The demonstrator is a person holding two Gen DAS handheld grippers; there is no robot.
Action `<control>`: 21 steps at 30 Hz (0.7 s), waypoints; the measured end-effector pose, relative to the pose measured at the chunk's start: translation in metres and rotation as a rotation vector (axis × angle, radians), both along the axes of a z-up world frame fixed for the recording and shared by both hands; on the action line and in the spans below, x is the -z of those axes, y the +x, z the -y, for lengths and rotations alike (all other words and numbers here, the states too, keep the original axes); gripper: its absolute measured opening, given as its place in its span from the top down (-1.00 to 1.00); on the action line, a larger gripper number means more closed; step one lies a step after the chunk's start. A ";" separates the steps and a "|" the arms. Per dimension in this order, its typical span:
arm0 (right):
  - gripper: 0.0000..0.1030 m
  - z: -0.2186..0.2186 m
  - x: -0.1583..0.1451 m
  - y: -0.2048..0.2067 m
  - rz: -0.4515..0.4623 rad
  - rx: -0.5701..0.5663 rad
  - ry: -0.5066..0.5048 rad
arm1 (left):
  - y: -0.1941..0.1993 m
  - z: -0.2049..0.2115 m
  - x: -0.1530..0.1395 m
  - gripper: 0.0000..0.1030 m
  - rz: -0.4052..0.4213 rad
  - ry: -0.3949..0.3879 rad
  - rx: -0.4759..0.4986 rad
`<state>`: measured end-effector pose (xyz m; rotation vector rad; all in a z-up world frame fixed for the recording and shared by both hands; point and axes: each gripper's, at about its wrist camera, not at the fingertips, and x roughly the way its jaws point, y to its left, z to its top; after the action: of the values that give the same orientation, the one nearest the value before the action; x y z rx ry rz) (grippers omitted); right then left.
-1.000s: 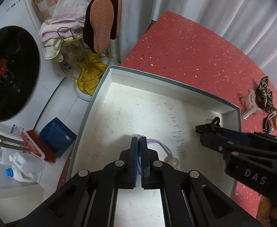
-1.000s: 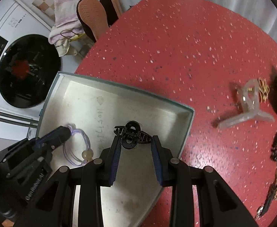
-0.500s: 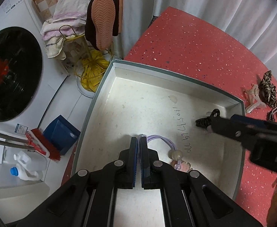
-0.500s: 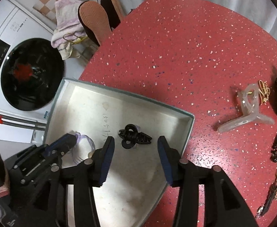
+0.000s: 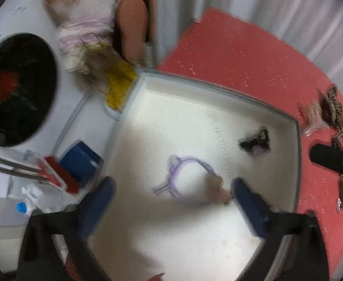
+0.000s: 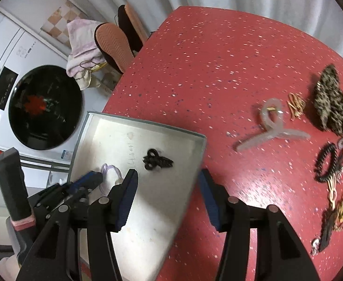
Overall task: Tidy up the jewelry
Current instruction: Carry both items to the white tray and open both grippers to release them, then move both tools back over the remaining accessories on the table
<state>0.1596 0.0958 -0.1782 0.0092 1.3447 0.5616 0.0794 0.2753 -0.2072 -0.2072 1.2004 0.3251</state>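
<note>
- Looking along the left wrist view: left gripper [image 5: 171, 194] jaws now spread wide and empty; half a second ago they were pressed shut on the purple cord bracelet [image 5: 188, 178].
- Bracelet lies loose on the floor of the tray [image 5: 218, 89], loop flat, beads at its right end, cord tails trailing to lower left, between the two blue pads.
- Black claw clip [image 5: 255, 140] rests in the tray near the right wall, long axis roughly left-right; frame is motion-blurred.
- Right gripper's finger [image 5: 335, 164] now sits outside the tray's right wall over the red table [image 5: 241, 53]; earlier it reached over the tray.
- Right wrist view: right gripper [image 6: 168, 193] jaws wide, holding nothing, further back from the black claw clip [image 6: 157, 160] than before, straddling the tray's right rim.
- Clip lies on the tray [image 6: 145, 123] floor, long axis pointing right and slightly down, clear floor all round it.
- Bracelet [image 6: 110, 173] is just beside the left gripper [image 6: 87, 180] tip.
- Translucent claw clip [image 6: 272, 126] and other hair pieces [image 6: 330, 103] lie well apart on the table [image 6: 206, 70], with open red surface between them and the tray.
</note>
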 end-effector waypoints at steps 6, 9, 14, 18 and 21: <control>-0.13 0.018 -0.009 -0.009 0.016 0.017 0.003 | 0.006 0.008 0.001 -0.99 -0.014 0.029 0.027; -0.14 0.029 -0.011 -0.014 0.014 0.027 0.004 | 0.005 0.014 -0.002 -0.99 -0.016 0.044 0.037; -0.34 0.048 -0.015 -0.023 0.023 0.040 -0.003 | -0.003 0.021 -0.011 -0.99 -0.027 0.047 0.054; -0.46 0.068 -0.017 -0.031 0.019 0.057 -0.007 | -0.009 0.035 -0.019 -0.99 -0.029 0.068 0.076; -0.48 0.085 -0.018 -0.036 0.015 0.076 -0.011 | -0.016 0.051 -0.025 -0.99 -0.026 0.093 0.088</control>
<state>0.1232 0.0106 -0.1602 0.0468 1.3270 0.4891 0.0638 0.2245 -0.1819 -0.0693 1.2134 0.3066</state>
